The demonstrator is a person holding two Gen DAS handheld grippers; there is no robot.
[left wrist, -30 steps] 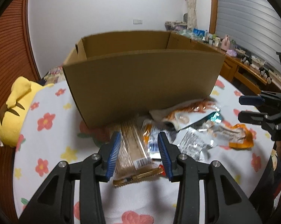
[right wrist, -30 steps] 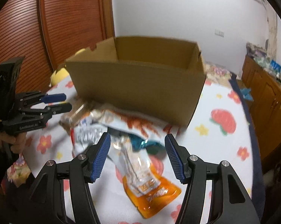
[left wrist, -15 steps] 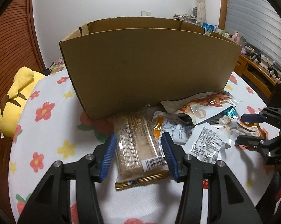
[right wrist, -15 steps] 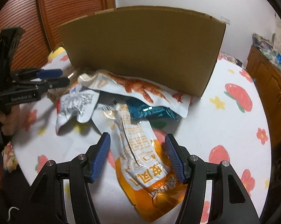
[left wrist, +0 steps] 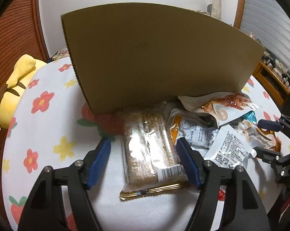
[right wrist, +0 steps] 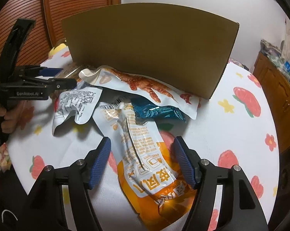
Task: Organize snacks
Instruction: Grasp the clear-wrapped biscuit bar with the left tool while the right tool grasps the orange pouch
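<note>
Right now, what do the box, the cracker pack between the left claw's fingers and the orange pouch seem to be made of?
Box: brown corrugated cardboard, matte; fluting seems visible along its edge.
Cracker pack: clear glossy plastic film, with glare and the contents showing through.
Orange pouch: shiny printed plastic or foil laminate, judging by creases and highlights.

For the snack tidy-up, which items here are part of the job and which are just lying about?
Part of the job:
cardboard box
cracker pack, between the open left gripper fingers
orange pouch, between the open right gripper fingers
chicken-feet pouch
teal packet
silver-white pouch

Just lying about:
yellow plush toy
floral tablecloth
wooden cabinet
</note>
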